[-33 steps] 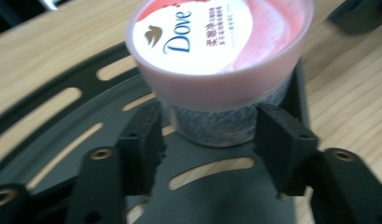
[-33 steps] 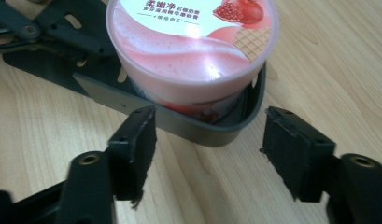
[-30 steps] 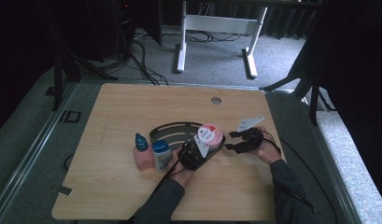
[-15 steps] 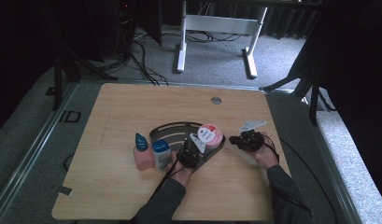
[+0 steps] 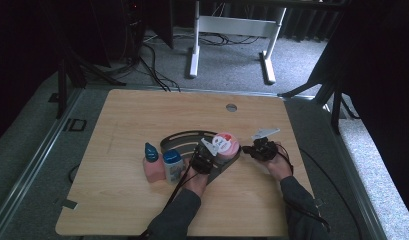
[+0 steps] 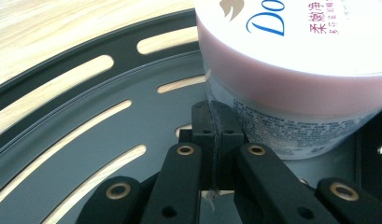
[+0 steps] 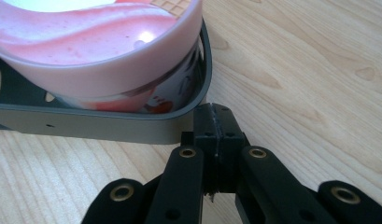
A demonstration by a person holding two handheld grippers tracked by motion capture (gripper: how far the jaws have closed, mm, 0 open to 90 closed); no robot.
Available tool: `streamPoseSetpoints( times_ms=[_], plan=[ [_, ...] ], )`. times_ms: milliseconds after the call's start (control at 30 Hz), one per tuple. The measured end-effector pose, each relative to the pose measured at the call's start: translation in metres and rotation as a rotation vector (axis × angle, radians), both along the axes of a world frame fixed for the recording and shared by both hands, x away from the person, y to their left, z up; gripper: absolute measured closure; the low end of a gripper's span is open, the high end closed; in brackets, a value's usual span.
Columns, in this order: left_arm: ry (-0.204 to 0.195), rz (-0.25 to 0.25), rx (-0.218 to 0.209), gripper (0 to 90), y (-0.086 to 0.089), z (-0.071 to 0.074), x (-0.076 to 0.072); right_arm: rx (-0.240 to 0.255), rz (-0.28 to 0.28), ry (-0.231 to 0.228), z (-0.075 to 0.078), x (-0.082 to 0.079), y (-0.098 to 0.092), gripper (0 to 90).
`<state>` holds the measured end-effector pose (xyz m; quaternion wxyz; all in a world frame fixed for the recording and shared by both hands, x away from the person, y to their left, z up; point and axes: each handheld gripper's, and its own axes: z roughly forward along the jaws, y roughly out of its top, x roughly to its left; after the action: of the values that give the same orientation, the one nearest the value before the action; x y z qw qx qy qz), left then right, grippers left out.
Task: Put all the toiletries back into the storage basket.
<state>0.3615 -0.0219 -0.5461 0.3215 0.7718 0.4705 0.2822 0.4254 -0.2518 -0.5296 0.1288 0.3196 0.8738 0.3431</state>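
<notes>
A pink jar (image 5: 225, 144) with a white printed lid stands at the right end of a black slotted curved tray (image 5: 184, 138). My left gripper (image 5: 211, 151) lies on the tray at the jar's near-left side. Its jaws are shut with nothing between them, and the tips (image 6: 216, 122) sit right against the jar (image 6: 291, 70) above the tray (image 6: 100, 126). My right gripper (image 5: 247, 149) rests on the table to the jar's right. It is shut and empty, its tips (image 7: 215, 120) just outside the tray's rim (image 7: 132, 127) below the jar (image 7: 95, 51).
Two small bottles stand left of the tray: a pink one with a blue pointed cap (image 5: 152, 164) and a white one with a blue round cap (image 5: 173, 165). A round hole (image 5: 231, 107) sits near the table's far edge. Bare wood (image 5: 117, 210) lies at the front left.
Both grippers stay beside the jar. The right forearm has swung slightly inward along the table's front; the jar and bottles have not moved.
</notes>
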Motion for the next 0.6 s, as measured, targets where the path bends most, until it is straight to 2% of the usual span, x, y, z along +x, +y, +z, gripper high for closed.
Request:
streamPoseSetpoints(
  times_ms=[67, 167, 300, 367, 467, 533, 600],
  plan=[
    [0.002, -0.003, -0.013, 89.9, 0.001, 0.000, 0.001, 0.012, 0.004, 0.004, -0.001, 0.000, -0.002, 90.0],
    [-0.005, -0.016, -0.011, 89.9, 0.002, -0.001, 0.001, 0.013, 0.018, 0.006, -0.001, -0.001, -0.003, 90.0],
    [0.006, -0.020, -0.018, 89.7, 0.003, 0.000, 0.001, 0.013, 0.020, 0.004, -0.001, -0.002, -0.003, 90.0],
    [0.006, -0.014, -0.017, 84.7, 0.004, 0.002, -0.002, 0.018, 0.020, 0.005, -0.001, -0.002, -0.004, 90.0],
    [0.014, -0.036, -0.015, 77.6, 0.005, 0.003, -0.009, 0.029, 0.018, 0.003, -0.002, -0.002, -0.005, 88.3],
    [0.014, -0.036, -0.015, 75.7, 0.005, 0.003, -0.009, 0.030, 0.017, 0.007, -0.002, -0.003, -0.006, 88.3],
    [0.008, -0.071, -0.020, 71.3, 0.003, 0.005, -0.018, 0.031, 0.016, 0.014, -0.004, -0.005, -0.007, 84.2]
  ],
)
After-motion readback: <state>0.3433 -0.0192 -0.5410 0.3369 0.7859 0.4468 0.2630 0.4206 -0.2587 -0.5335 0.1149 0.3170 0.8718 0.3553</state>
